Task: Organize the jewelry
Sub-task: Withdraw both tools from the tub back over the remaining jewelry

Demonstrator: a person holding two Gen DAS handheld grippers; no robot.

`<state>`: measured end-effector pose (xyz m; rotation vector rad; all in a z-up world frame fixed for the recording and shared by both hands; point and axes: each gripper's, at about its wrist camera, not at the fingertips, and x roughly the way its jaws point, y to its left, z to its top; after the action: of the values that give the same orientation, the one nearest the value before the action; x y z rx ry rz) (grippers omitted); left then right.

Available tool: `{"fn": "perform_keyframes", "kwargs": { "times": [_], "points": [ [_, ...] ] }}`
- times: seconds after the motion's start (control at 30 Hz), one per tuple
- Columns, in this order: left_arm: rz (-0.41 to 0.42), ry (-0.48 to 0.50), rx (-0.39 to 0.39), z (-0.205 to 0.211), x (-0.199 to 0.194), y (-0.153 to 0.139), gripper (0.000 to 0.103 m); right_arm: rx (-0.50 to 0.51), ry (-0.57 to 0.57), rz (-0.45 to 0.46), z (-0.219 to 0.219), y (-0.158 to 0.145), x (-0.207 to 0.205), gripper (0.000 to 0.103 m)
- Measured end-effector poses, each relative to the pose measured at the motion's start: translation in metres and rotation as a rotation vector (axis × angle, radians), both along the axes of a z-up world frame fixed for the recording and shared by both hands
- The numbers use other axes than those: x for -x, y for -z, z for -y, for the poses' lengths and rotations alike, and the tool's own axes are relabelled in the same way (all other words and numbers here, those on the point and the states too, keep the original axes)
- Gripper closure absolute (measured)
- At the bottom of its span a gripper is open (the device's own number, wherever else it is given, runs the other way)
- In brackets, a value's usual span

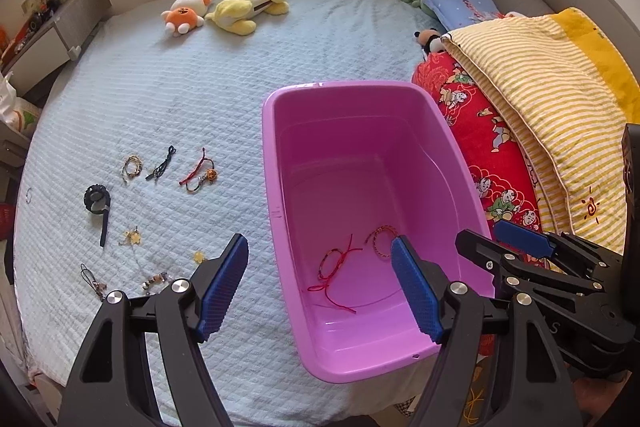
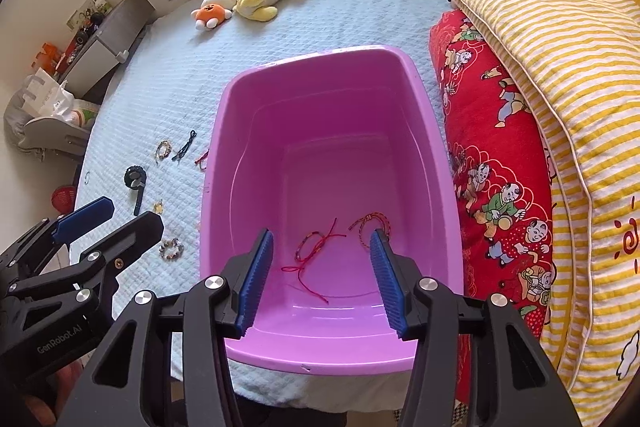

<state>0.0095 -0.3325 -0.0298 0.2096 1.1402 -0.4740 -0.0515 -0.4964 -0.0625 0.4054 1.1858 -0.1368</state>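
A: Plastic, glossy and pink-purple: a deep rectangular tub (image 2: pixel 332 131) with rounded corners and a rolled rim, sitting near the front edge of the bed, on a pale blue quilted bedspread (image 1: pixel 168 99) stitched in small diamonds

B: And inside it?

A: Two thin woven cord bracelets on the smooth floor, toward the tub's near wall: a red cord bracelet with loose trailing ends (image 2: pixel 310 253), and just beside it a red-and-dark braided loop bracelet (image 2: pixel 370 227). More jewelry lies on the bedspread left of the tub: a small beaded loop bracelet (image 1: pixel 132 165), a dark knotted cord (image 1: pixel 162 165), a red cord bracelet with a round orange charm (image 1: pixel 200 175), a black wristwatch with a strap (image 1: pixel 98 207), yellow flower charms on a thin chain (image 1: pixel 132 237)

B: The grippers?

A: Both tilt steeply down. The right gripper (image 2: pixel 322 281) hangs over the tub's near end, its ridged blue rubber pads apart with nothing pressed between them; the red bracelet shows through the gap. The left gripper (image 1: pixel 320 287) straddles the tub's left wall, jaws wider apart, also empty

B: Beyond the tub?

A: A folded yellow-and-white striped quilt (image 2: pixel 560 67) on a red printed cushion (image 2: pixel 492 163) against its right side, and plush toys (image 1: pixel 228 7) near the far edge
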Motion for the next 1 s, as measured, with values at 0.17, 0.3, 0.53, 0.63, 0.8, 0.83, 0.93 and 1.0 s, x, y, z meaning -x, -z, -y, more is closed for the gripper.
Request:
{"fn": "perform_keyframes", "kwargs": {
  "times": [0.17,0.3,0.53,0.63,0.8,0.83,0.93,1.0],
  "points": [
    [0.015,-0.020,0.002,-0.012,0.006,-0.007,0.029,0.004,-0.027,0.014,-0.010,-0.009,0.003,0.052],
    [0.027,-0.051,-0.008,-0.030,0.011,-0.011,0.028,-0.001,-0.050,0.014,-0.018,-0.012,0.007,0.050],
    [0.029,-0.151,-0.019,-0.083,0.025,-0.014,0.023,-0.002,-0.138,0.008,-0.051,-0.010,0.012,0.050],
    [0.013,-0.209,-0.026,-0.112,0.036,-0.009,0.021,-0.014,-0.196,0.000,-0.072,-0.006,0.012,0.046],
    [-0.026,-0.329,-0.060,-0.167,0.051,0.003,0.020,-0.041,-0.304,-0.013,-0.116,0.003,0.008,0.045],
    [-0.034,-0.354,-0.065,-0.179,0.053,0.004,0.020,-0.048,-0.325,-0.015,-0.126,0.004,0.007,0.045],
    [-0.044,-0.430,-0.072,-0.215,0.057,0.003,0.018,-0.065,-0.380,-0.024,-0.155,0.008,0.003,0.044],
    [-0.044,-0.478,-0.067,-0.240,0.059,0.001,0.015,-0.073,-0.412,-0.031,-0.176,0.009,-0.001,0.043]
  ]
}}
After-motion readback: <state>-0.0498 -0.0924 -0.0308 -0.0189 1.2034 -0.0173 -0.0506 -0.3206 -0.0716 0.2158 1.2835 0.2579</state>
